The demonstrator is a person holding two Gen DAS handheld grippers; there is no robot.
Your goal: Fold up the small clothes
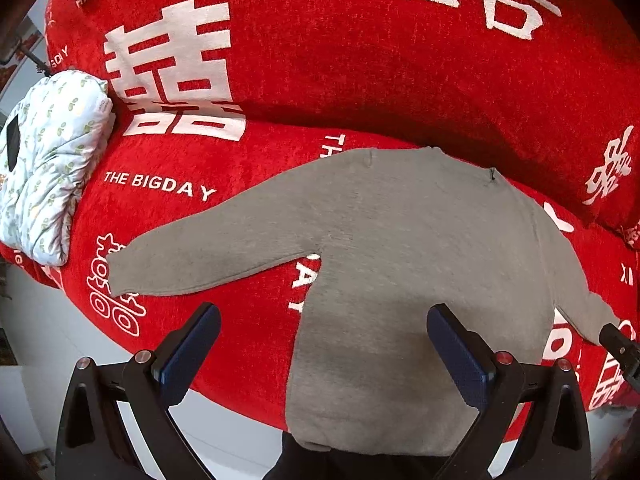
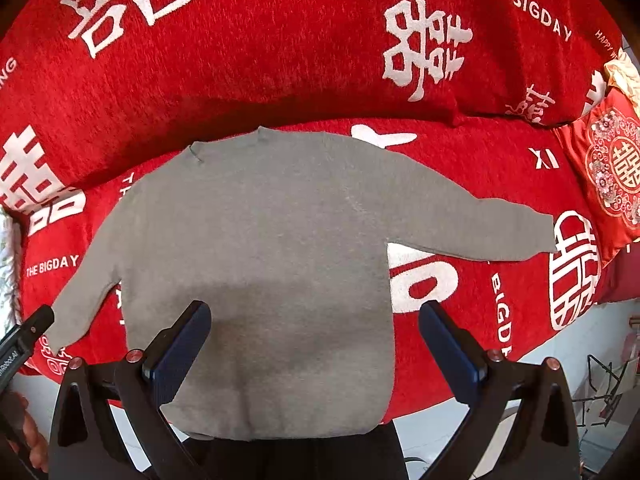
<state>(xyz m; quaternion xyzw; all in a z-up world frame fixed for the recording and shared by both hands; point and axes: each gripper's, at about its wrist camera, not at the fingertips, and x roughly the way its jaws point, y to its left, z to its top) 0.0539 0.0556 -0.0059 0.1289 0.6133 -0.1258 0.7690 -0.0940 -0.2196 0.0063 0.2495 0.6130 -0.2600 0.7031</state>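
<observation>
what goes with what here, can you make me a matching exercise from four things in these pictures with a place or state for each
Things:
1. grey knit sweater
2. pale leaf-print quilted bundle
3. red embroidered cushion
4. left gripper

Places or states:
A. at the sofa's right end
B. open, holding nothing
C. spread flat, both sleeves out
D. at the sofa's left end

Pairs: 1-C, 2-D, 3-A, 4-B

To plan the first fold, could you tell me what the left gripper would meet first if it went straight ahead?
Probably the grey sweater: the open left gripper points at its lower body, though depth is unclear.
</observation>
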